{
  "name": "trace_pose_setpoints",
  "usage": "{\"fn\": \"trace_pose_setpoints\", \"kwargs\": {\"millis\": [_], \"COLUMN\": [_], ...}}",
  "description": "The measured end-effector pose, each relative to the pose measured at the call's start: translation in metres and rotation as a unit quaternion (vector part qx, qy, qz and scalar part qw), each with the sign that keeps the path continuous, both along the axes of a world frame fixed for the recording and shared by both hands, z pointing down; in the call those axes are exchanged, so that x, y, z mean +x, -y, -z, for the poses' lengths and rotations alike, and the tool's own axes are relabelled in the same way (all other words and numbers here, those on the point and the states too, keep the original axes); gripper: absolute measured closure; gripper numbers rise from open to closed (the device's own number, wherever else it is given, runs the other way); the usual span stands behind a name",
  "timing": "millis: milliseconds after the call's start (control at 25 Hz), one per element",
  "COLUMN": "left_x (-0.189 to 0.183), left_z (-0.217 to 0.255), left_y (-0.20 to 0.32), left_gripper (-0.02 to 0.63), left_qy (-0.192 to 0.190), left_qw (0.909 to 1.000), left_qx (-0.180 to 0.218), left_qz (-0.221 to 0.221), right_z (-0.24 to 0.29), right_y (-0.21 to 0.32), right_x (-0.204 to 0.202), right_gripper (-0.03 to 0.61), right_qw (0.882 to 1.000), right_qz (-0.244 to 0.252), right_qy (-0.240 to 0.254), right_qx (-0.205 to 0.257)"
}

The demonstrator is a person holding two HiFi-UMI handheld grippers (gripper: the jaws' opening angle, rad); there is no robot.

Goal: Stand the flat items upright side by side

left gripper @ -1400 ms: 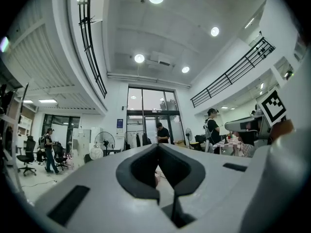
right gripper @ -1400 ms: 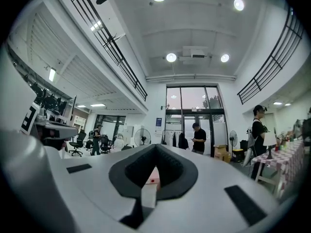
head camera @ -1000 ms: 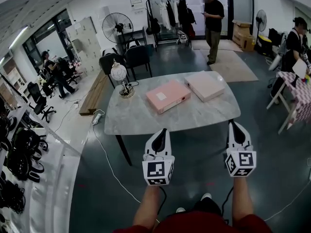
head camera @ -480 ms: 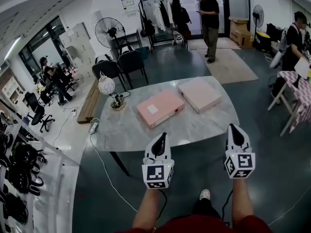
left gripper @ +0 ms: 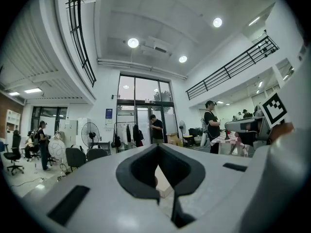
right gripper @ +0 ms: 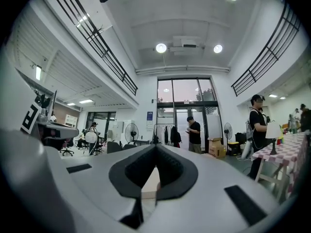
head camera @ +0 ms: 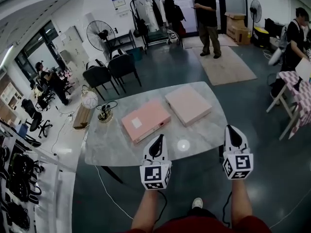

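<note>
Two flat pink file boxes lie on the grey marble table (head camera: 107, 144). The salmon box (head camera: 146, 121) carries a white label; the paler box (head camera: 188, 104) lies to its right, slightly apart. My left gripper (head camera: 158, 140) hangs over the table's near edge, just short of the salmon box, shut and empty. My right gripper (head camera: 232, 129) hovers off the table's near right corner, also shut and empty. In the left gripper view the closed left gripper (left gripper: 158, 149) frames a sliver of pale box (left gripper: 164, 184). The right gripper (right gripper: 156, 149) shows the same in the right gripper view, with a box edge (right gripper: 150, 186).
A globe lamp (head camera: 89, 100) with its base and cable (head camera: 104, 115) stands on the table's left end. Dark chairs (head camera: 111, 71) and a fan (head camera: 98, 33) are behind. People stand at the back (head camera: 206, 13) and right (head camera: 293, 38), by a checked-cloth table (head camera: 302, 100).
The table and boxes have drawn closer and lower in the head view. The left gripper now overlaps the table's near edge. Both grippers stay shut.
</note>
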State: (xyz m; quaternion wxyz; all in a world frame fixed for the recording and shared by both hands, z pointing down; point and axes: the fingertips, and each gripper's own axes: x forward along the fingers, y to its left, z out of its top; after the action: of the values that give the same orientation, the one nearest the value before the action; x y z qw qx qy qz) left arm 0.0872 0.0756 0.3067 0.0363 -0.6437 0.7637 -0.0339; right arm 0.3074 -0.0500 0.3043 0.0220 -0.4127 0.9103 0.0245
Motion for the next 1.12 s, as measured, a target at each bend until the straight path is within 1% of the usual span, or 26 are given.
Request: {"fn": "trace_pose_setpoints", "kwargs": {"millis": [240, 480, 800, 1120], "left_x": [0.023, 0.03, 0.006, -0.033], "left_z": [0.004, 0.003, -0.012, -0.02], "left_y": [0.07, 0.108, 0.148, 0.216], "left_gripper": [0.607, 0.606, 0.606, 0.607], "left_qy": [0.008, 0.013, 0.002, -0.014], "left_qw": [1.0, 0.9999, 0.9997, 0.9997], "left_qx": [-0.002, -0.005, -0.013, -0.011], "left_qz": [-0.003, 0.008, 0.02, 0.018], "right_z": [-0.001, -0.002, -0.015, -0.012], "right_y": [0.069, 0.112, 0.154, 0.218], "right_x": [0.023, 0.032, 0.012, -0.025], "right_gripper": [0.58, 0.58, 0.58, 0.58], "right_qw": [1.0, 1.0, 1.0, 1.0], "right_qz": [0.0, 0.002, 0.008, 0.005], "right_qy": [0.016, 0.026, 0.022, 0.009], "right_qx": [-0.005, -0.007, -0.011, -0.005]}}
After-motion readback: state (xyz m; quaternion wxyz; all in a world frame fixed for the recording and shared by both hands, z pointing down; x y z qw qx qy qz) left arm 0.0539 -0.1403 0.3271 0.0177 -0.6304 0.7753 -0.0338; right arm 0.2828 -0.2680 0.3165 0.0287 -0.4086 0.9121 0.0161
